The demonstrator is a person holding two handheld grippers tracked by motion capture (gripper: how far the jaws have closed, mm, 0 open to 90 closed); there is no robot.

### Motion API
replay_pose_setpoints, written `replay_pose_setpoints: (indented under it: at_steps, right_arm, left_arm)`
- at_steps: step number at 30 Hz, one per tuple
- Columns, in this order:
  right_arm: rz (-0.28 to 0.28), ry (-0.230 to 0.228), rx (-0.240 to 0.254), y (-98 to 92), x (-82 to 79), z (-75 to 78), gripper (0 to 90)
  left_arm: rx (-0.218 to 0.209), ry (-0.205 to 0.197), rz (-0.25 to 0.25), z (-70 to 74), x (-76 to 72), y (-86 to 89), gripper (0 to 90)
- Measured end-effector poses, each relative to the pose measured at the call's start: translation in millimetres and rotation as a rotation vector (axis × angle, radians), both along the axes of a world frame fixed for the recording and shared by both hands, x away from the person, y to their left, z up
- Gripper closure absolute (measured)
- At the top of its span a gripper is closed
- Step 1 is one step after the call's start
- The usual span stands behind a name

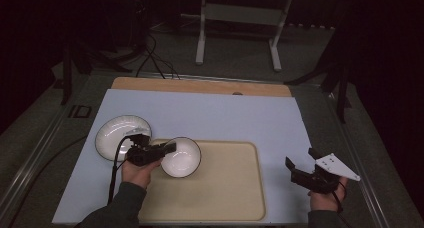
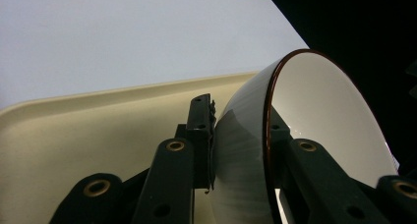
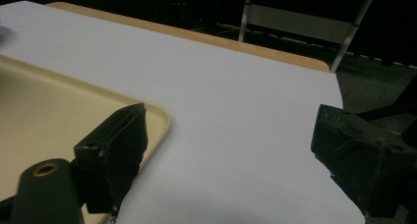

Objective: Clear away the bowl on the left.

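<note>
— Between the black jaws of the left gripper [image 1: 167, 148], what sits there?

— The wall of a white round bowl with a thin dark rim [image 1: 181, 157]. One jaw presses on its outside and the other on its inside, so the left gripper is clamped on the bowl's edge. The left gripper view shows the bowl [image 2: 295, 135] tipped on its side between the jaws.

— And where is the bowl?

— At the far left corner of the beige rectangular plastic tray [image 1: 225, 188], which lies on the pale blue sheet covering the desk [image 1: 225, 113]. A white round plate with a dark rim [image 1: 117, 133] lies just beside it, on the sheet left of the tray.

— The right gripper [image 1: 302, 160]?

— Well apart from the bowl, near the right edge of the sheet, with its jaws spread wide and nothing between them. Its own view shows the tray's corner [image 3: 157, 118] beside one jaw.
</note>
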State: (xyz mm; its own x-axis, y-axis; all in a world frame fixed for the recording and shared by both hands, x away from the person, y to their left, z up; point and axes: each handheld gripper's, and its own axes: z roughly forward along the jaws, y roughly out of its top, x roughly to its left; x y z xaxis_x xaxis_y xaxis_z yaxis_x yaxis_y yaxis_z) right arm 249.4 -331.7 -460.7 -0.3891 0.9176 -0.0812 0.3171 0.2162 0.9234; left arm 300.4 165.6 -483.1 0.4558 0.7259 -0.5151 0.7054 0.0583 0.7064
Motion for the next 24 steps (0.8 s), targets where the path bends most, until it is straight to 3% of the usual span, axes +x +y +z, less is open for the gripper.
replay_pose_setpoints:
  at_steps: [24]
  right_arm:
    - [0.000, 0.000, 0.000, 0.0, -0.1, 0.0, 13.6]
  left_arm:
    - [0.062, 0.058, -0.048, -17.5, 2.5, -24.9, 74.6]
